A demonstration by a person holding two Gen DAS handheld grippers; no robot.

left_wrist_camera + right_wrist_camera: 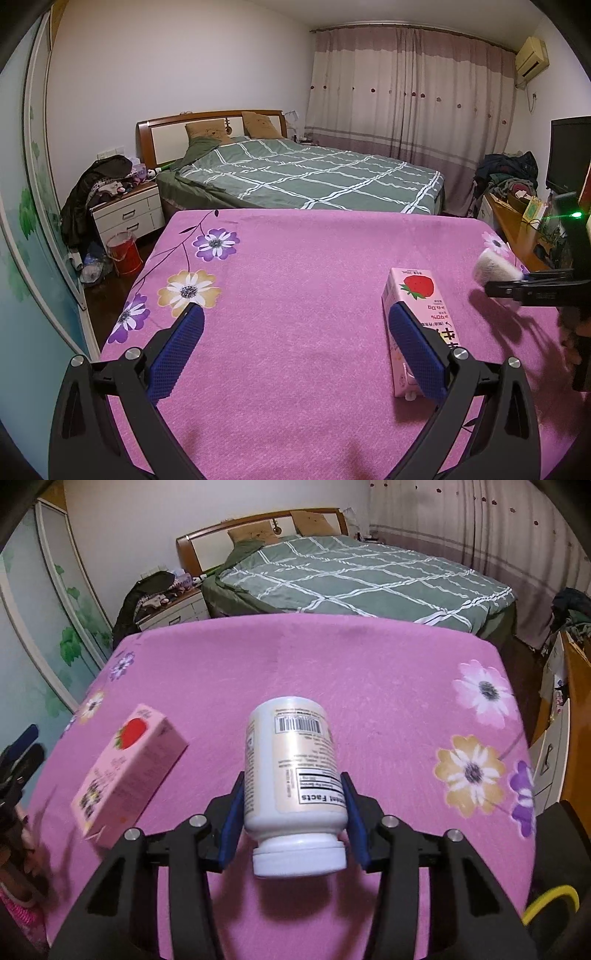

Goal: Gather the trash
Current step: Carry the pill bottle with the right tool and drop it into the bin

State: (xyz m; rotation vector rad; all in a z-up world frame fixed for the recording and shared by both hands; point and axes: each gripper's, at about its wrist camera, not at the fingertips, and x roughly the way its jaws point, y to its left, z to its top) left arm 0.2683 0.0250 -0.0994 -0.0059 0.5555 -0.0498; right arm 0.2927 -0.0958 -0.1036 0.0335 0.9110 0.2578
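A pink strawberry milk carton (417, 317) lies on the pink flowered cloth (295, 295), just outside the right finger of my left gripper (295, 325), which is open and empty over the cloth. The carton also shows in the right wrist view (129, 771), to the left. My right gripper (293, 801) is shut on a white pill bottle (293, 771), cap toward the camera, held above the cloth (369, 686). In the left wrist view the right gripper (517, 286) enters from the right with the bottle's end (495, 267) showing.
A red bucket (123, 253) stands on the floor at the left beside a white nightstand (127, 212). A bed with a green checked cover (306, 173) lies beyond the cloth. A wooden desk (517, 229) with clutter runs along the right.
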